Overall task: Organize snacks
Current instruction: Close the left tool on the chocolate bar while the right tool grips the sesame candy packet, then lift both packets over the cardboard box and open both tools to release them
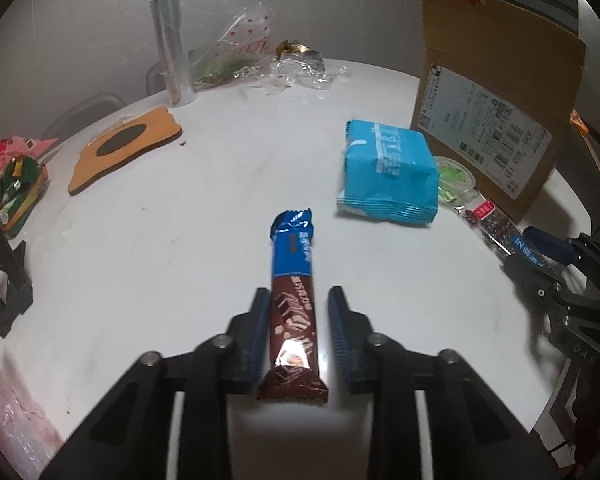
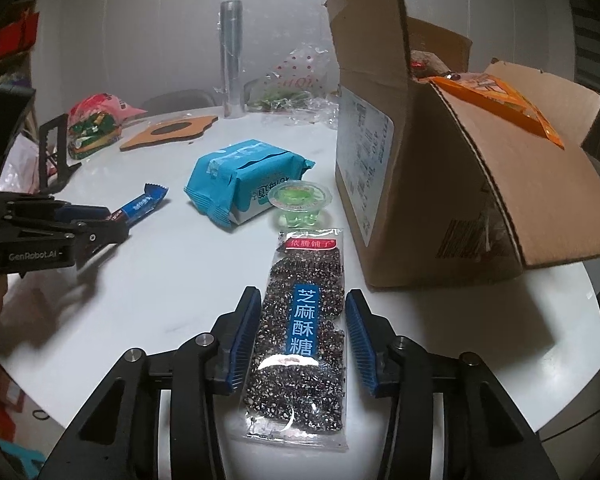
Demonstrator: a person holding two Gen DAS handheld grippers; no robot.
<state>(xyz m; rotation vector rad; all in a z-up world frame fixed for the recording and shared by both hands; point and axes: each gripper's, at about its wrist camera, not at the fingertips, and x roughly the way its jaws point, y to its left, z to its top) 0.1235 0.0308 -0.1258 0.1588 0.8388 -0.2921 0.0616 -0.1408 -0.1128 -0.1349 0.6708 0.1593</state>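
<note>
- If my left gripper point(image 1: 298, 292), clamped on the choc bar point(image 1: 294, 264), holds only its near end, the bar can tip and fall on the table point(image 1: 180, 240).
- My right gripper point(image 2: 300, 294) is closed on the sesame pack point(image 2: 304, 360), which lies flat on the table. It looks slippery and may slide out.
- The jelly cup point(image 2: 298, 200) sits at the pack's far end, so I may bump it.
- The box point(image 2: 440, 200) stands just beside; its flap may catch the pack.
</note>
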